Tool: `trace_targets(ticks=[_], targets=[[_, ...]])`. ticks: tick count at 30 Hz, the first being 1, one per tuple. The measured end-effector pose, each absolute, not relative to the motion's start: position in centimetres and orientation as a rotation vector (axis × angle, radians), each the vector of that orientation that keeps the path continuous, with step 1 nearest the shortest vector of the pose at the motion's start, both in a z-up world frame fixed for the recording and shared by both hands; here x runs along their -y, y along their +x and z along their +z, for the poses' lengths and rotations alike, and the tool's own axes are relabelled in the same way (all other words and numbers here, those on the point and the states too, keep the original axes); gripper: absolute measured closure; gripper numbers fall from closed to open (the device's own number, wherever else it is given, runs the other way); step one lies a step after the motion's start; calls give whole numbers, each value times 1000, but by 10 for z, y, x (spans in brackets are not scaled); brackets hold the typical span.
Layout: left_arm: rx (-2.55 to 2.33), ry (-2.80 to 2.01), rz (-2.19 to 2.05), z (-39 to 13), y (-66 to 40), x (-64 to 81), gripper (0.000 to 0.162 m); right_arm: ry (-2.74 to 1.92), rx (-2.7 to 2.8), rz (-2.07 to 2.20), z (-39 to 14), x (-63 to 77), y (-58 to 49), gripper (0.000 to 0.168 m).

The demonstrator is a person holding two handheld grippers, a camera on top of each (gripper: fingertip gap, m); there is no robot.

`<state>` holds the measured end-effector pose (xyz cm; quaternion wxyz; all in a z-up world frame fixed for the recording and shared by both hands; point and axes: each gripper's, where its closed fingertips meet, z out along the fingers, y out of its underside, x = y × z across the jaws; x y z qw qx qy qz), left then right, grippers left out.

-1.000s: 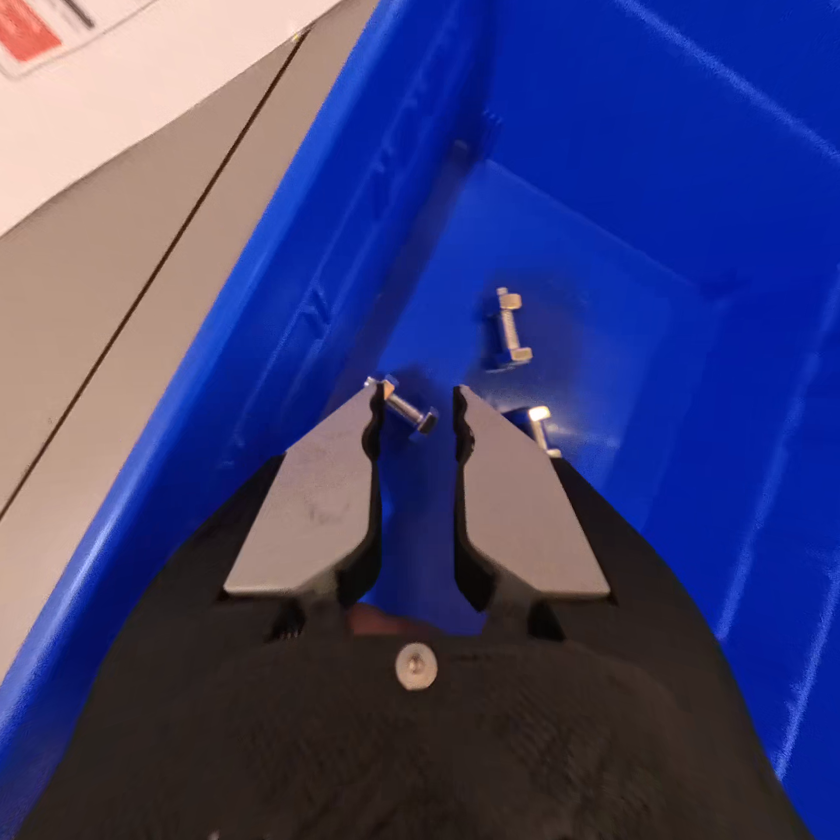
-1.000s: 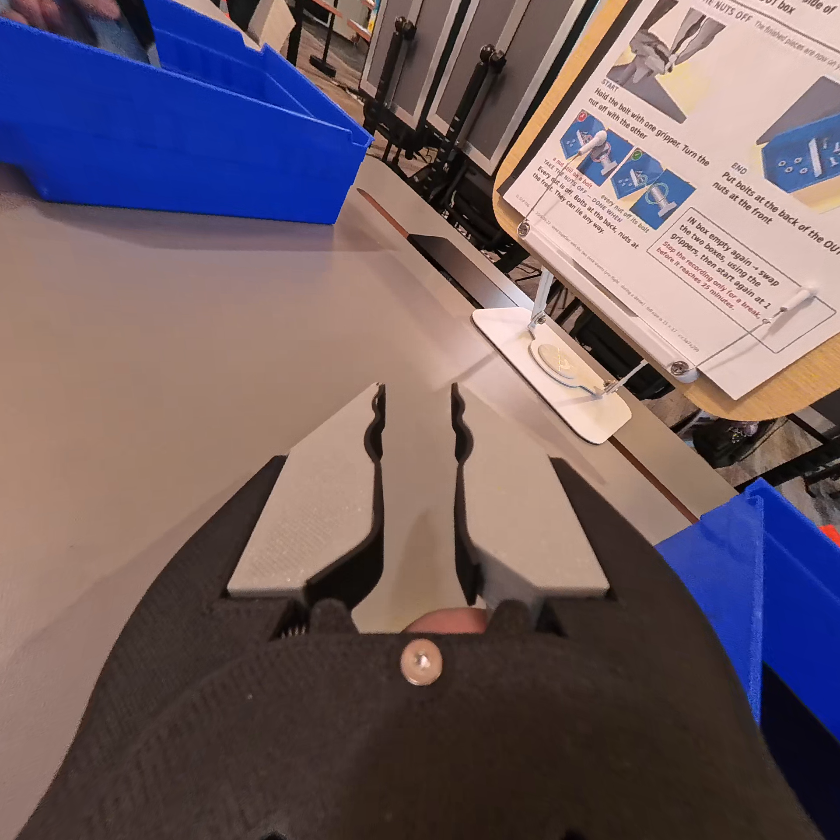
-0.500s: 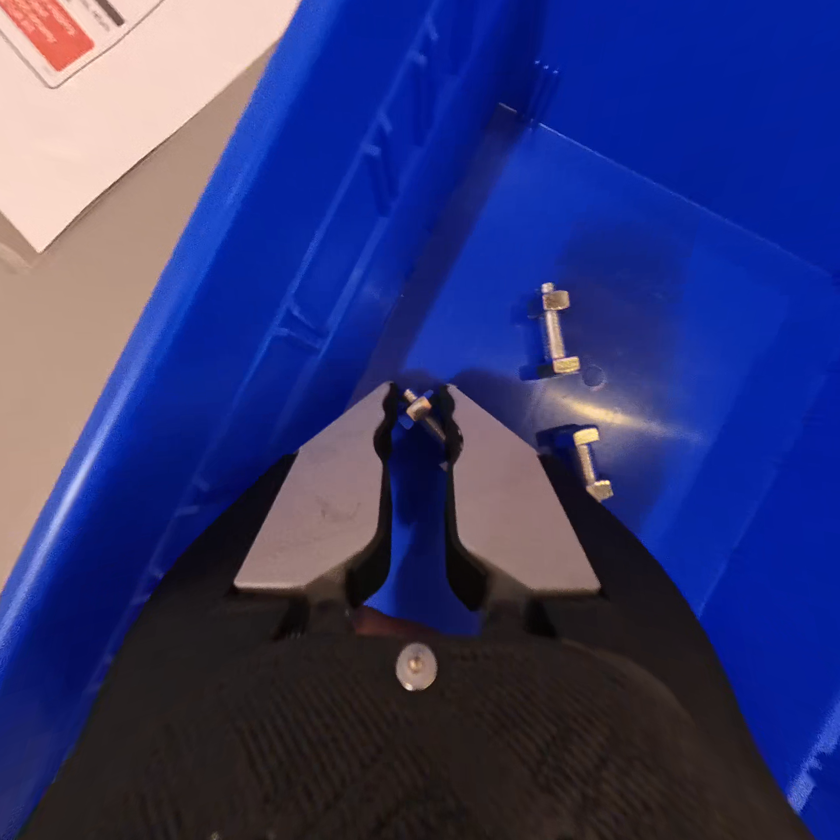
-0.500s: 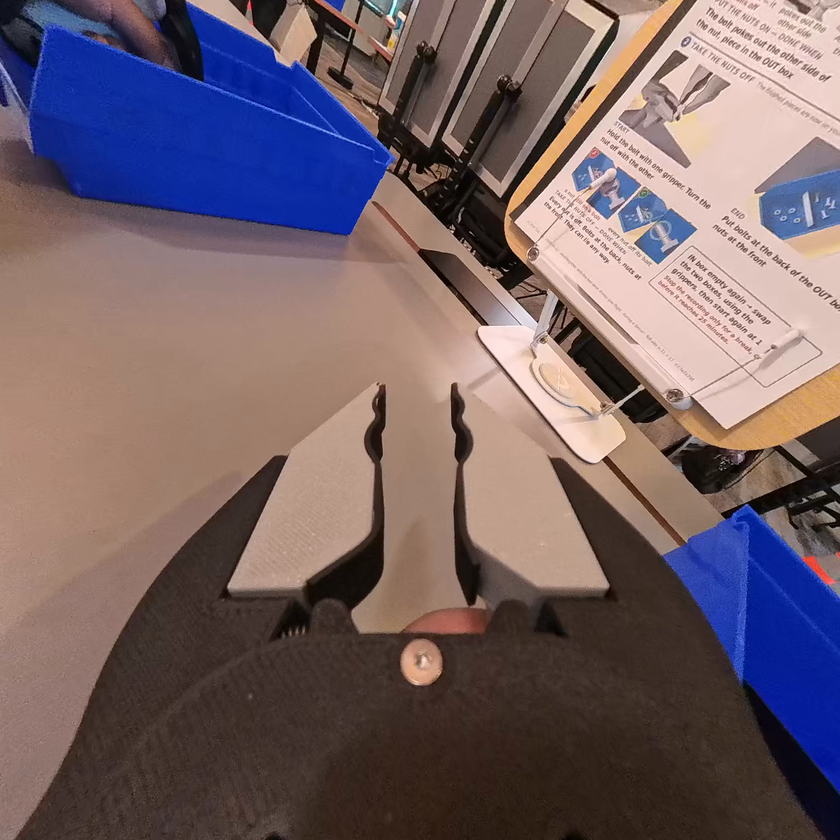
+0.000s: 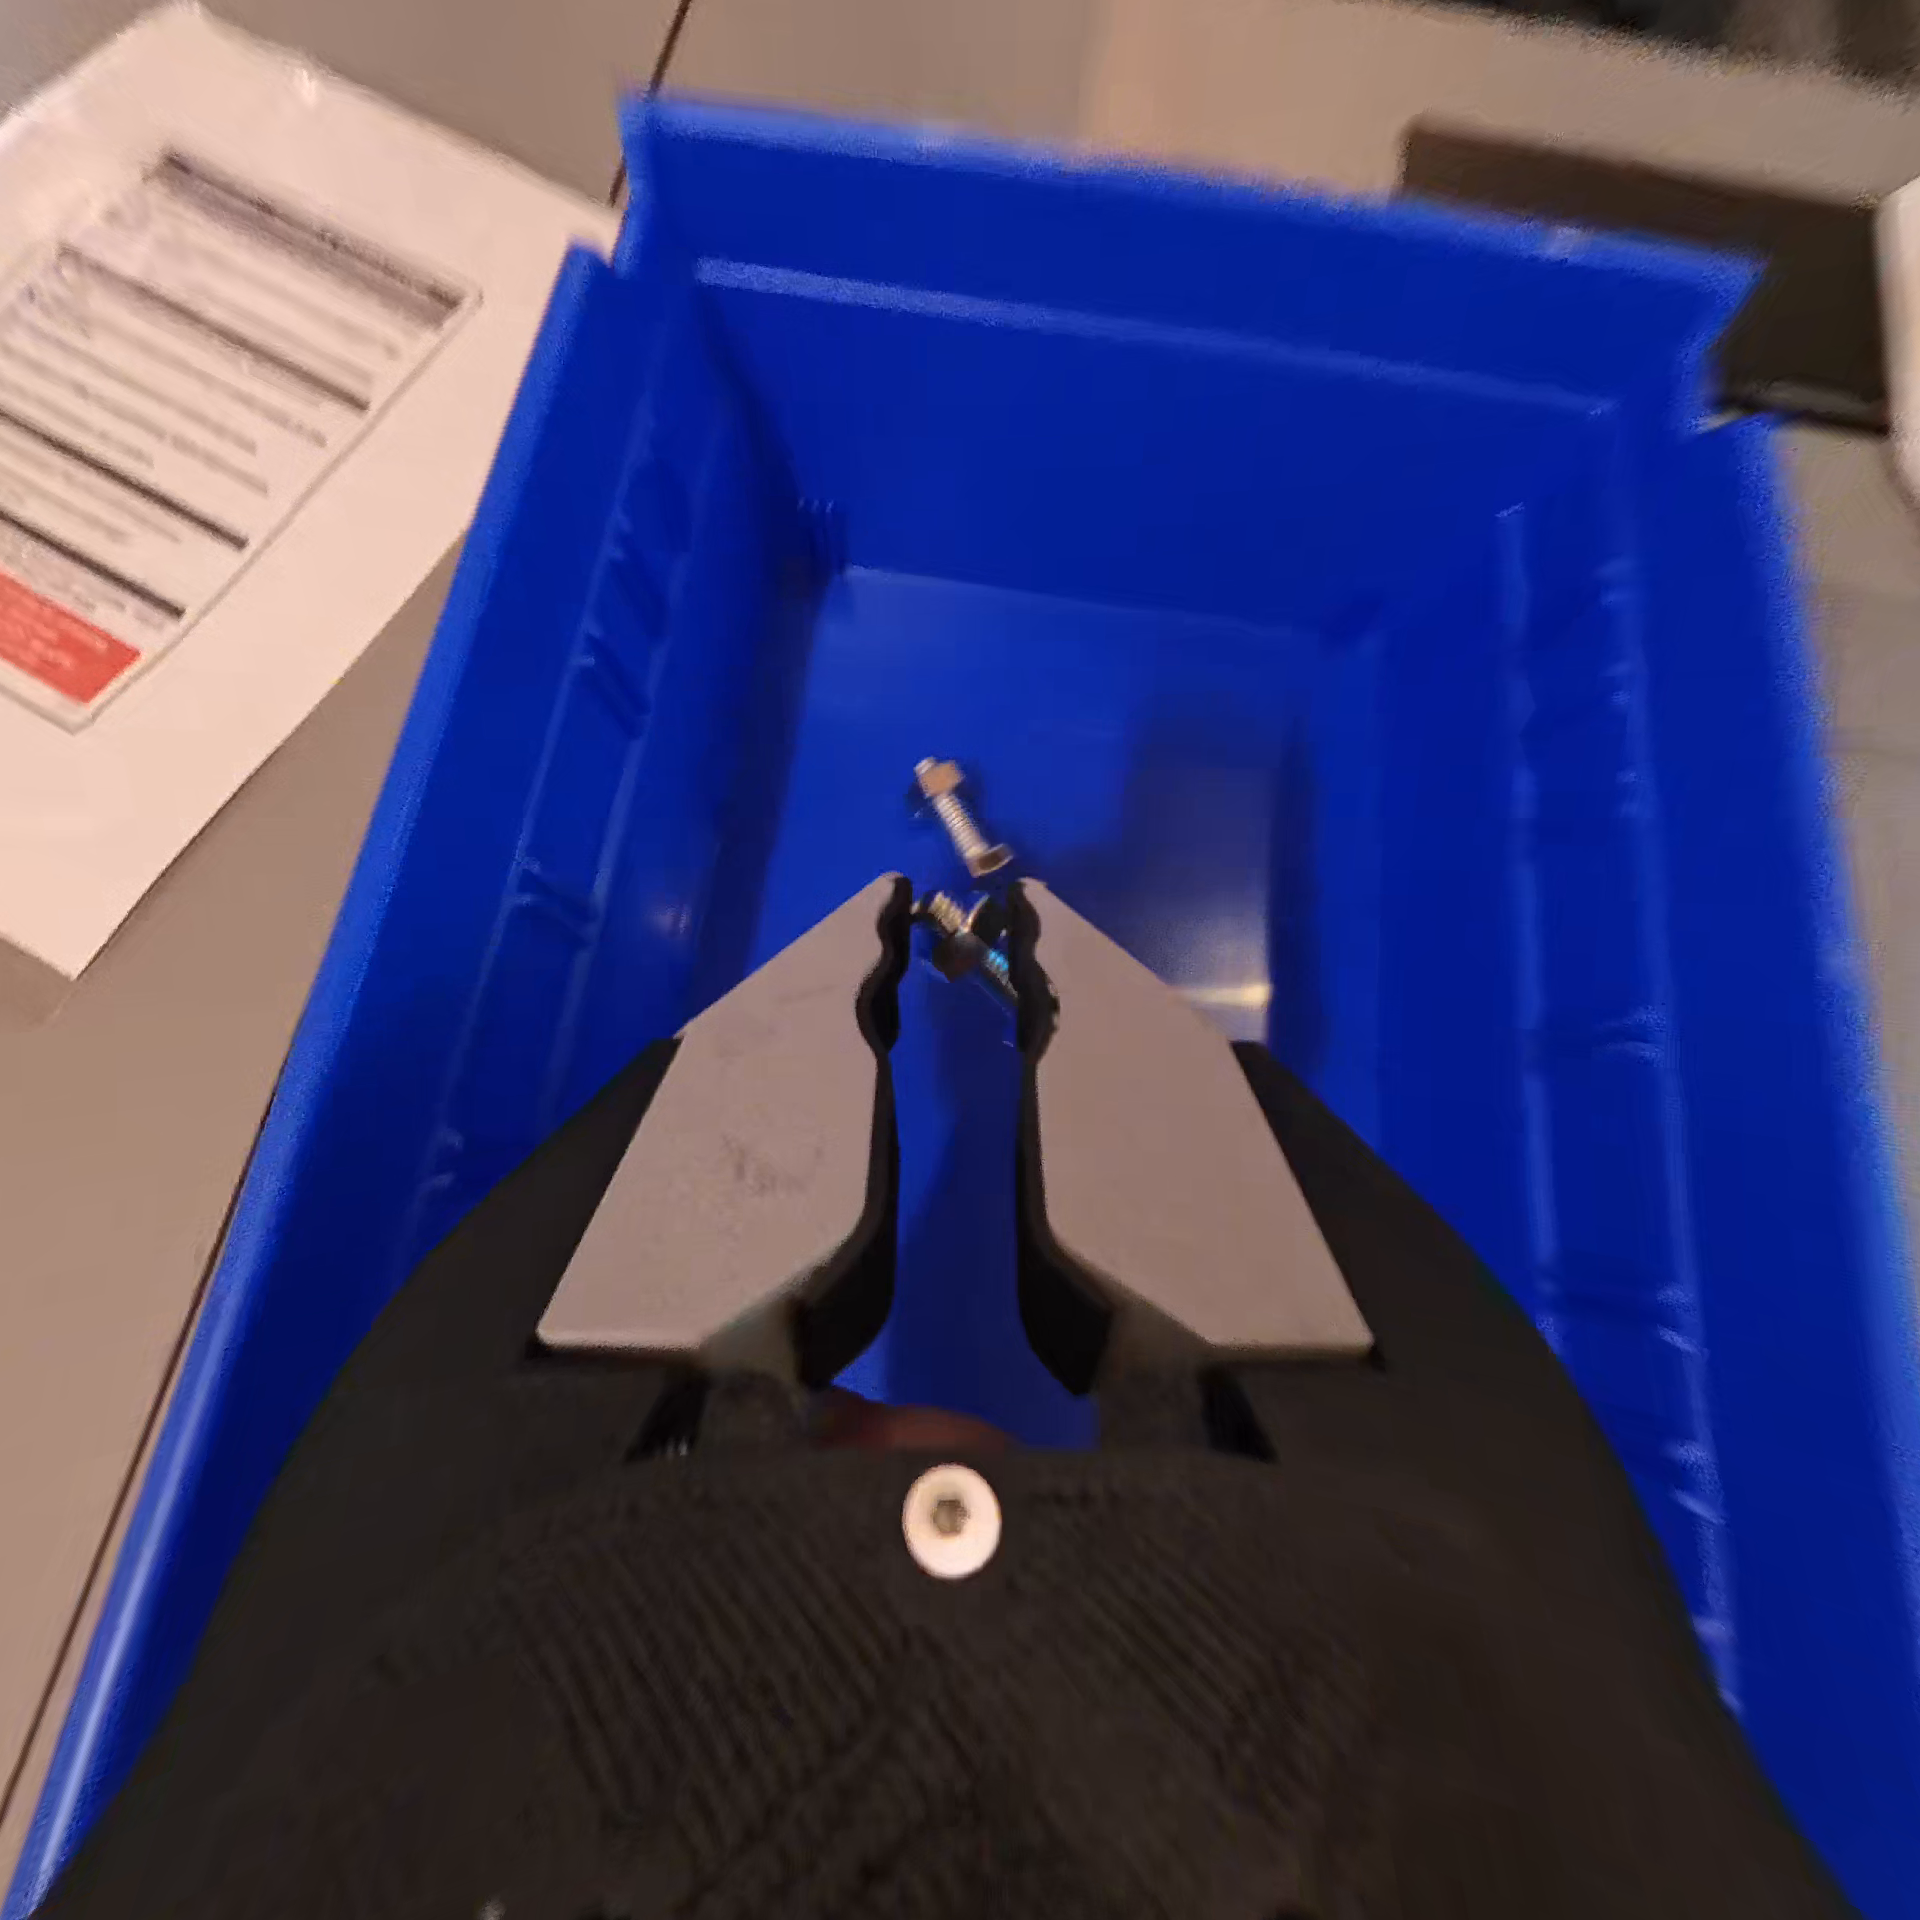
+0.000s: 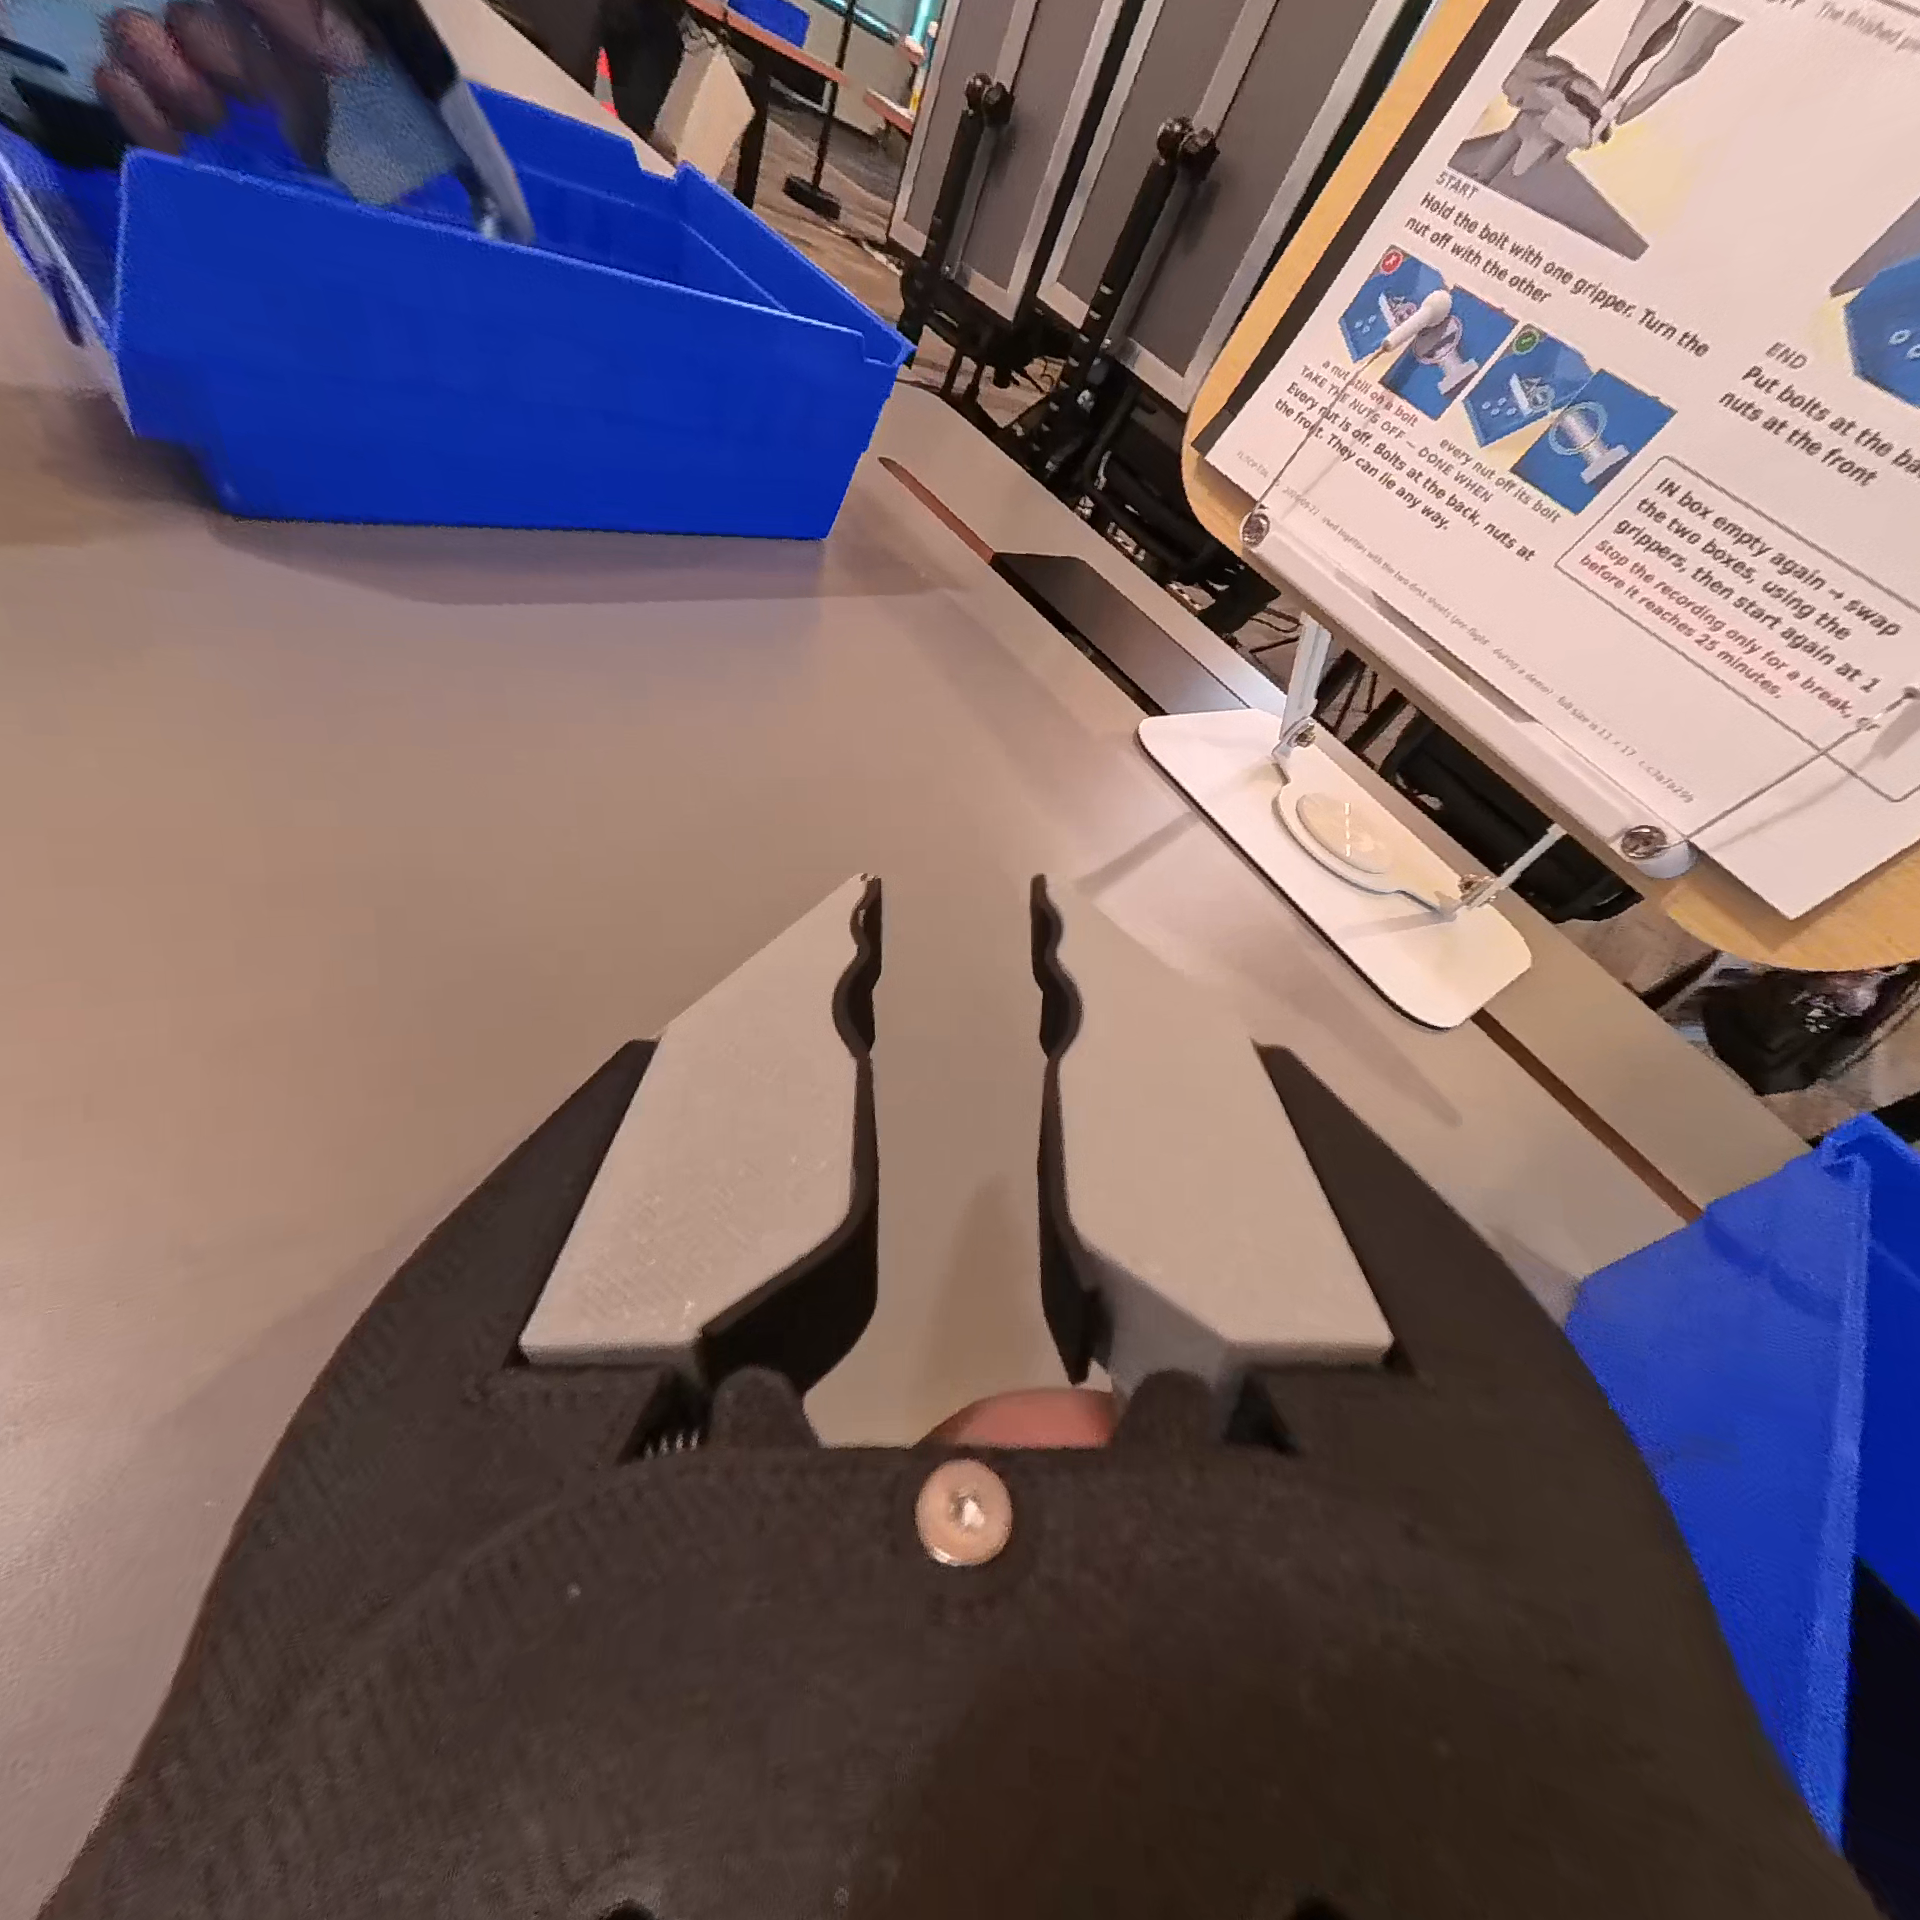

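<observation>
My left gripper [image 5: 958, 904] is shut on a small silver bolt with a nut [image 5: 971, 945] and holds it at its tips above the floor of a blue bin [image 5: 1662, 727]. A second bolt with a nut [image 5: 961, 821] lies on the bin floor just beyond the tips. My right gripper [image 6: 954, 894] is open and empty, held over the bare grey table [image 6: 468, 831]. In the right wrist view the same kind of blue bin [image 6: 468, 416] stands at the far left, with a person's hand and the other gripper [image 6: 343, 125] blurred above it.
A white printed sheet [image 5: 187, 468] lies on the table left of the bin. An instruction board [image 6: 1662, 416] on a white stand [image 6: 1340, 862] is at the right. Another blue bin [image 6: 1766, 1455] sits at the right gripper's lower right. The table's far edge runs behind the stand. The left gripper's tips are roughly 45 cm from the right gripper's.
The left gripper closed on the bolt and pulled up and back out of the bin, so the whole bin shows. The right gripper stayed open and shifted slightly.
</observation>
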<state>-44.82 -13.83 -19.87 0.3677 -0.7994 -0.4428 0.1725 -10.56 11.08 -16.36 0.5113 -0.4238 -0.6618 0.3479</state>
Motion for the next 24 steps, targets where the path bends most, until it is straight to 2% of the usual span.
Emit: trace_targets(ticks=[3,7,12,19,24], targets=[[1024,-1957,402,-165,-433,122,146,-1008,1617,981,-161,-96,-105,140],[786,-1885,367,-118,-394,88,146,-1017,1698,1378,-155,-61,-97,140],[420,-1836,227,-82,-296,25,145,-1031,1717,1618,-147,-49,-89,140],[-81,-1744,20,-89,-125,-48,146,-1000,1677,1758,-132,-43,-82,136],[-201,-1694,-66,-106,-79,-72,146,-1026,1691,1777,-135,-44,-82,134]])
